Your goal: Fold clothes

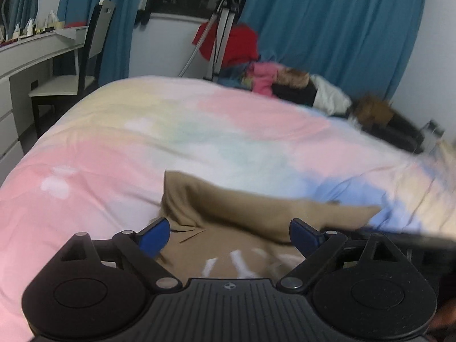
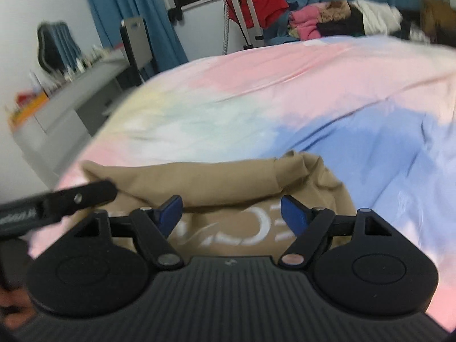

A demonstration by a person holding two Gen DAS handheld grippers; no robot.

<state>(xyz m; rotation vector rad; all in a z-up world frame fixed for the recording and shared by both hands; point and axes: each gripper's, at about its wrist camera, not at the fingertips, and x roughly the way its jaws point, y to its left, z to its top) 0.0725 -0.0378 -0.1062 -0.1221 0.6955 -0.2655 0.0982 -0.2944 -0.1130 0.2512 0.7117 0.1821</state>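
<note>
A tan shirt with white lettering lies on the pastel bed cover, its upper part folded over into a thick band. My left gripper hovers open just above the shirt's near part, blue fingertips spread wide with nothing between them. My right gripper is also open over the lettering, with its blue pads apart. Part of the left gripper's black body shows at the left of the right wrist view, touching the shirt's left end.
The bed cover is pink, white, yellow and blue. A pile of clothes sits at its far edge. A tripod, a desk with a chair, and blue curtains stand behind.
</note>
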